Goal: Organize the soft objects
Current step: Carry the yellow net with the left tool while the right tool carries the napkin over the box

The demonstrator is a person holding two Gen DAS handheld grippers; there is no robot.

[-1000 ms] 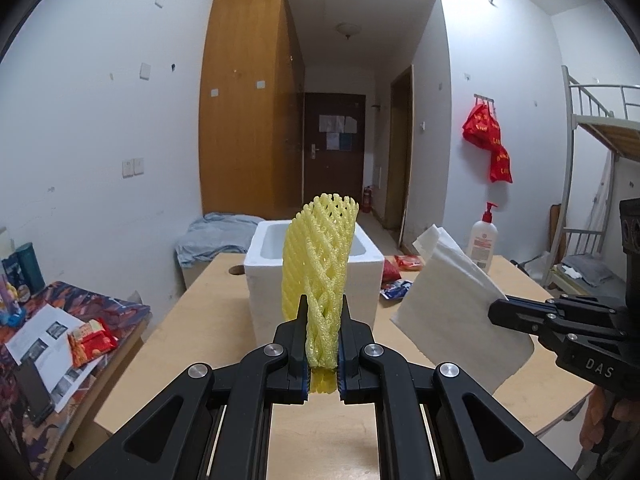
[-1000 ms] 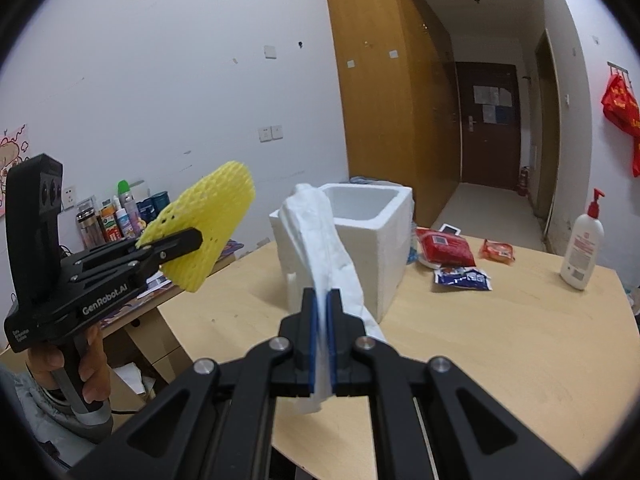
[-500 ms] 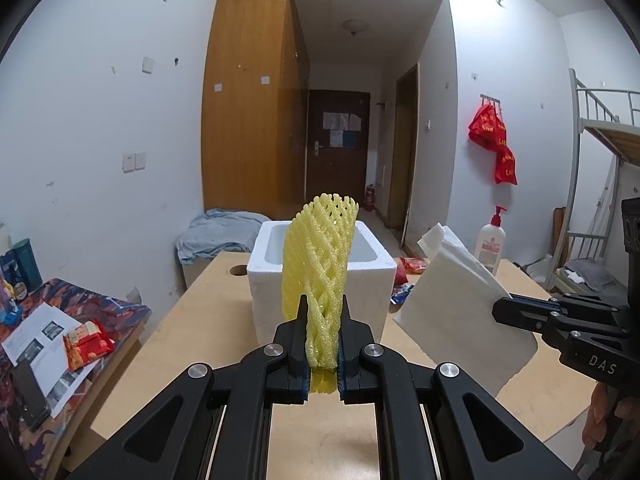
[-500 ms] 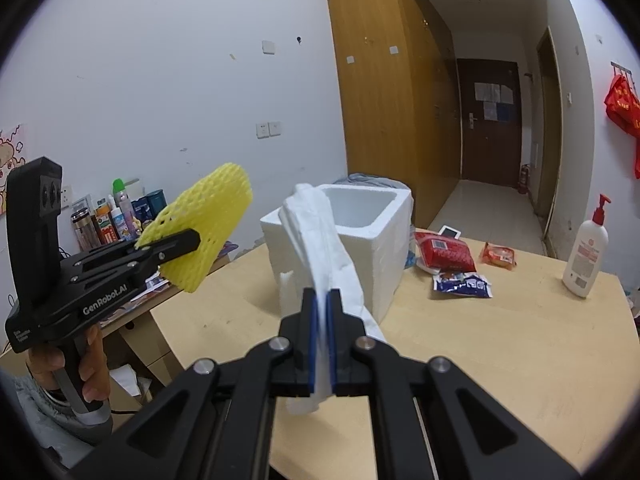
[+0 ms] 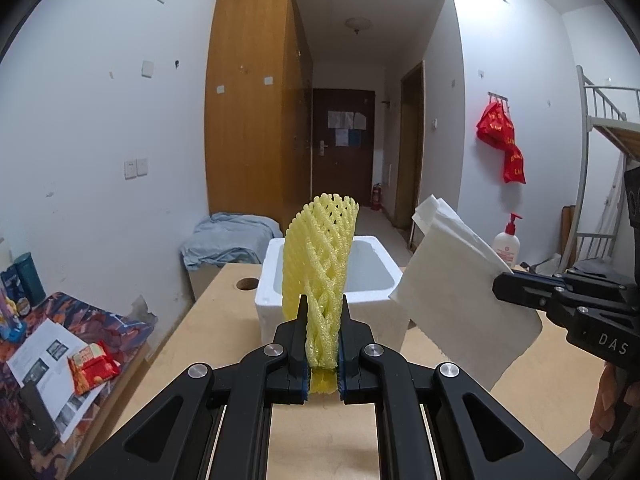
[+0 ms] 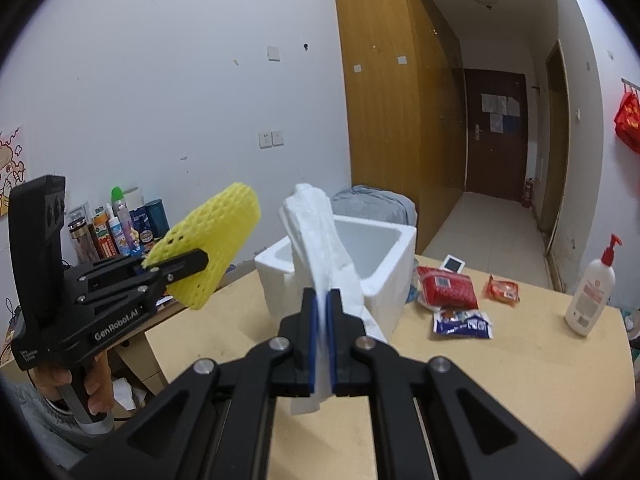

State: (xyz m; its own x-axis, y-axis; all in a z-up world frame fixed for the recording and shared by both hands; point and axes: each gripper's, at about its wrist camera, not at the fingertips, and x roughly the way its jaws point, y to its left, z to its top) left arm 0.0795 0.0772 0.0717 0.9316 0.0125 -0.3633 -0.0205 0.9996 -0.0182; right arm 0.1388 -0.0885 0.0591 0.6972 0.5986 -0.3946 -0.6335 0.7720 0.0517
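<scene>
My left gripper [image 5: 323, 312] is shut on a yellow foam net sleeve [image 5: 320, 264], held upright above the wooden table [image 5: 224, 320]. It also shows in the right wrist view [image 6: 212, 252]. My right gripper [image 6: 322, 300] is shut on a white folded tissue [image 6: 320, 248], seen as a flat sheet in the left wrist view [image 5: 456, 300]. An open white foam box [image 5: 372, 280] stands on the table just beyond both grippers; its inside looks empty [image 6: 372, 256].
Snack packets [image 6: 448, 286] and a lotion pump bottle [image 6: 592, 292] lie on the table right of the box. A side desk with bottles [image 6: 120, 228] and papers [image 5: 48, 352] stands at the left. A round cable hole [image 5: 247, 283] is in the tabletop.
Both grippers have risen and moved closer to the foam box, each still holding its item. The box's opening now shows more from above.
</scene>
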